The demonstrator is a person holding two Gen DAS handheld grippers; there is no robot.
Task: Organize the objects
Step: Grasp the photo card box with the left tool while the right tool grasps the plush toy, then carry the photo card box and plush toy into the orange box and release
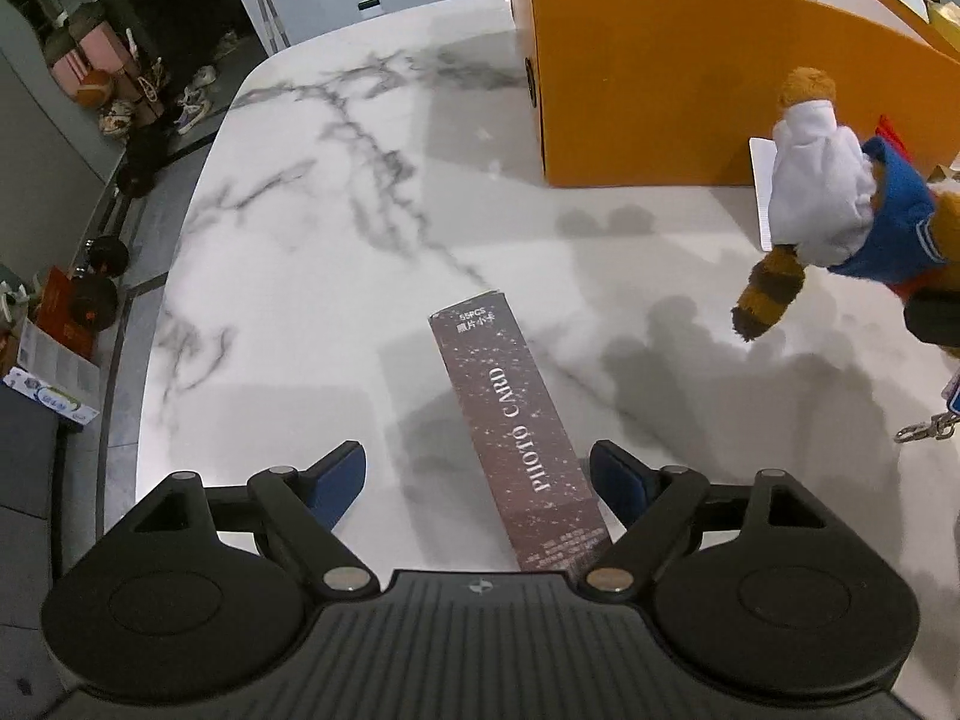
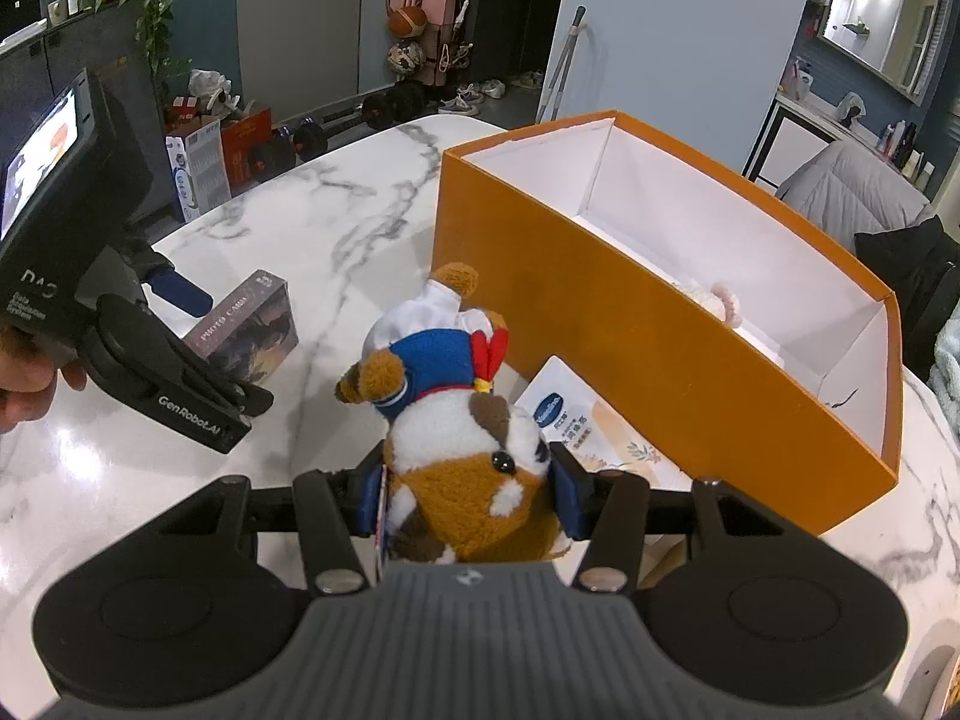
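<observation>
Marble table (image 2: 360, 228); orange box's (image 2: 600, 324) interior right-view only

On the marble table (image 2: 360, 192), seen from the right wrist camera, an open box (image 2: 630, 324) stands at about one o'clock, reaching back and right. A plush toy (image 2: 462, 420) sits at centre, between the fingers of the right gripper (image 2: 468, 498), just before the box's near wall. A flat packet (image 2: 594, 426) lies on the table at three o'clock of the toy, against the box. A photo card box (image 2: 246, 330) lies at ten o'clock, beneath the left gripper (image 1: 477, 486). A small item (image 2: 714, 300) lies inside the open box.
</observation>
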